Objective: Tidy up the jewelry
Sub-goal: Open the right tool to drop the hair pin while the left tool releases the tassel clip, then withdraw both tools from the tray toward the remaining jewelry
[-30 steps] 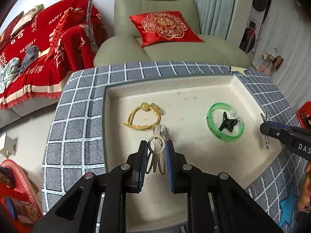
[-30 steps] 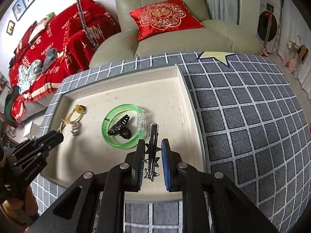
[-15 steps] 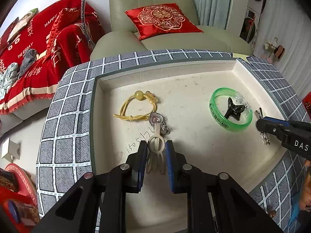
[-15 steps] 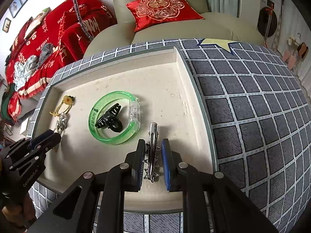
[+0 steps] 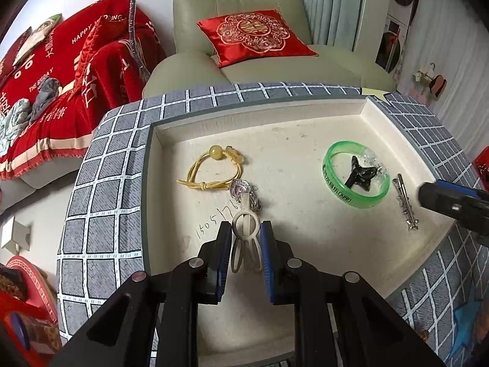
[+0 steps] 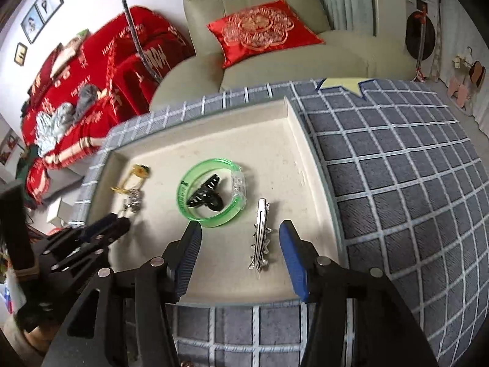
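- Left tool (image 5: 244,238) pinches the cream hair clip (image 5: 246,226), near the tray's (image 5: 305,110) front edge.
- Clip looks light, stiff, springy; hold at the ring end.
- Right tool (image 6: 240,234), clamped a second ago, now gapes; silver clip (image 6: 260,235) lies released by the tray's right wall.

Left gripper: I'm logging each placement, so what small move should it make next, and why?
Probably open. The left gripper is shut on the cream clip, low over the tray floor by the yellow cord bracelet. The right gripper is open, with the silver clip lying flat.
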`<state>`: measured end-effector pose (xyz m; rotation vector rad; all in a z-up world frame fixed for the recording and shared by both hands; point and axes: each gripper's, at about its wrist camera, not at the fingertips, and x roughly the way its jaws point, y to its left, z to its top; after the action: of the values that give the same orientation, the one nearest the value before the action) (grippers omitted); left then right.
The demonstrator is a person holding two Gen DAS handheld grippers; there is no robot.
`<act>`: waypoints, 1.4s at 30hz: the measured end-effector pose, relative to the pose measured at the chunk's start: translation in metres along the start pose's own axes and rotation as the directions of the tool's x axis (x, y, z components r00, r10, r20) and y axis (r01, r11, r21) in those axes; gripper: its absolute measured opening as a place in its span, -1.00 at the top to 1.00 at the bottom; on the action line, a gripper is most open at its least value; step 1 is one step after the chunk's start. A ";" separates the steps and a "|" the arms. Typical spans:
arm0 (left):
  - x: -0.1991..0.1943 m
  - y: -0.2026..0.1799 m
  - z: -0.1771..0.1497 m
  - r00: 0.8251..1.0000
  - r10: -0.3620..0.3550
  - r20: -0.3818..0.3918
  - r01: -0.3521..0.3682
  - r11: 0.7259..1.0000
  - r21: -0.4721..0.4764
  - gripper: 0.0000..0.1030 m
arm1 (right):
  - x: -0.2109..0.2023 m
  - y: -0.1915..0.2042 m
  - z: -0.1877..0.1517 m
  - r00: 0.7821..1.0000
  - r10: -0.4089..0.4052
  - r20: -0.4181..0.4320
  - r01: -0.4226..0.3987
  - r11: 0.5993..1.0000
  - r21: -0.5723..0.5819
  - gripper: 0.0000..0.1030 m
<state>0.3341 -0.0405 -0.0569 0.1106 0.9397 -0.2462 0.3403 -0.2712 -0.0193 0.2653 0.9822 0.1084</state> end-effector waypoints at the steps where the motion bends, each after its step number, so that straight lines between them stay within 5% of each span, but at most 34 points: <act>1: 0.000 0.000 0.000 1.000 -0.001 0.002 0.001 1.000 0.000 0.31 | -0.008 -0.001 -0.004 1.000 0.006 0.011 -0.006 1.000 0.010 -0.13; 11: -0.007 0.004 0.003 1.000 0.003 0.014 -0.003 1.000 -0.001 0.28 | -0.051 -0.014 -0.042 0.999 0.031 0.042 -0.035 0.996 0.085 -0.14; 12: -0.009 0.005 0.003 1.000 0.001 0.016 -0.001 1.000 -0.008 -0.26 | -0.052 -0.016 -0.046 0.999 0.035 0.039 -0.038 0.995 0.092 -0.14; 14: -0.019 0.008 0.003 0.998 0.017 0.054 -0.016 0.999 -0.030 -1.00 | -0.056 -0.018 -0.054 0.999 0.039 0.035 -0.042 0.994 0.104 -0.14; 21: -0.059 0.007 -0.004 0.990 0.015 0.141 -0.014 1.000 -0.009 -1.00 | -0.064 -0.018 -0.076 0.998 0.053 0.017 -0.054 0.991 0.126 -0.18; 24: -0.077 0.010 -0.014 0.986 0.011 0.168 -0.011 1.000 -0.002 -1.00 | -0.070 -0.016 -0.085 0.998 0.059 0.026 -0.062 0.990 0.127 -0.71; 26: -0.085 0.009 -0.022 0.987 -0.005 0.160 0.004 1.000 0.007 -1.00 | -0.076 -0.015 -0.091 0.997 0.064 0.042 -0.069 0.990 0.124 -0.71; 28: -0.092 0.010 -0.032 0.989 -0.019 0.149 0.018 1.000 0.011 -1.00 | -0.082 -0.014 -0.097 0.995 0.079 0.057 -0.086 0.989 0.124 -1.00; 38: -0.106 0.010 -0.089 0.992 0.058 0.109 -0.063 0.997 0.040 -1.00 | -0.098 0.004 -0.128 0.999 0.050 0.003 -0.050 0.998 0.044 -1.00; 42: -0.100 0.017 -0.105 0.997 0.042 0.064 -0.043 0.999 0.002 -1.00 | -0.098 0.009 -0.144 0.999 0.030 -0.023 -0.029 0.999 0.029 -1.00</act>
<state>0.1996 0.0135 -0.0379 0.1254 0.8726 -0.2110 0.1665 -0.2587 -0.0133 0.3054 1.0042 0.1245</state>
